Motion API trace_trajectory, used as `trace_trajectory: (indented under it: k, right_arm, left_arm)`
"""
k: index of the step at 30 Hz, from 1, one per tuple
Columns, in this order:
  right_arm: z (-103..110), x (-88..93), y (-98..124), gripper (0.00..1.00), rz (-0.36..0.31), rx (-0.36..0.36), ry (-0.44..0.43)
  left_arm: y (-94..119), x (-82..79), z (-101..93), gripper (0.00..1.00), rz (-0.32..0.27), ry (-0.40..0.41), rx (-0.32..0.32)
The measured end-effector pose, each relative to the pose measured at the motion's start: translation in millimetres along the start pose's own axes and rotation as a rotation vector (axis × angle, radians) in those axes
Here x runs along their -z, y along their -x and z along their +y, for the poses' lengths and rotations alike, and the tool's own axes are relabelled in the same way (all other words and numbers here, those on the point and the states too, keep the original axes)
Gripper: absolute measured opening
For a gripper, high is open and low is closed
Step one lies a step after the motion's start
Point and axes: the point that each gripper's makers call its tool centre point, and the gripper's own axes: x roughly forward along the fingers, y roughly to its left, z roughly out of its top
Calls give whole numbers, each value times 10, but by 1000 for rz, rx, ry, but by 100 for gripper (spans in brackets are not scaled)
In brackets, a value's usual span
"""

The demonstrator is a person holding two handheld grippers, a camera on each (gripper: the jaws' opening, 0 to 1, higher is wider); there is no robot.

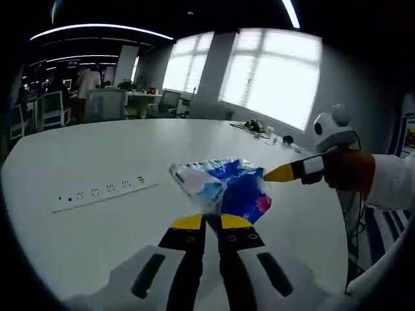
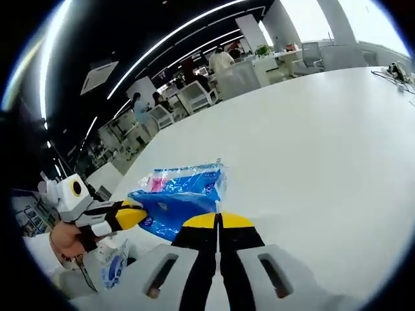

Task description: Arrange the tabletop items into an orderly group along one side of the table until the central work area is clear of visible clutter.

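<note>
**Yellow-tipped jaws on a blue tissue pack: tidying partly done**

Left gripper [image 1: 211, 222]: yellow pads drawn together, pinching the near edge of the blue-and-white plastic tissue pack [image 1: 224, 186]. Pack is held above the table surface, crumpled, its white end turned to the left of the left gripper view.

Right gripper [image 2: 218, 221]: pads pressed flat against each other, with nothing seen between them; a clenched, empty-looking grip. Its tips sit just beside the same pack, seen as a blue wrapper with a pink patch. In the left gripper view this gripper comes in from the right, its yellow tip touching or nearly touching the pack's far corner; contact cannot be confirmed. A person's hand and white sleeve [image 1: 392, 181] carry it.

White table [image 1: 78, 259]: broad, mostly bare in the middle.

White power strip [image 1: 107, 191]: lies flat on the table, left of the pack and well apart from it, untouched.

Small cables and objects [image 1: 262, 131]: loose cluster near the far edge under the windows; too small to name.

Labelled packet [image 2: 115, 267]: by the table edge below the other gripper, partly hidden.

Status, as judged: one item in hand and not yet placed; power strip and far cluster remain ungrouped. No orderly row visible along any side. Most of the task is left.
</note>
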Motion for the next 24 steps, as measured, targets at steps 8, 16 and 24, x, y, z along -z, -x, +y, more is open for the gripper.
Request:
trace_trajectory:
  k: [8, 16, 24]
  right_arm:
    - [-234, 111, -183, 0, 41, 17, -11]
    - [-366, 249, -337, 0, 80, 21, -28]
    - [-376, 354, -481, 0, 110, 14, -27]
  left_arm:
    - [-244, 207, 74, 4, 56, 38, -11]
    - [-374, 408, 168, 4, 108, 73, -24]
    - [-379, 564, 252, 4, 153, 87, -45]
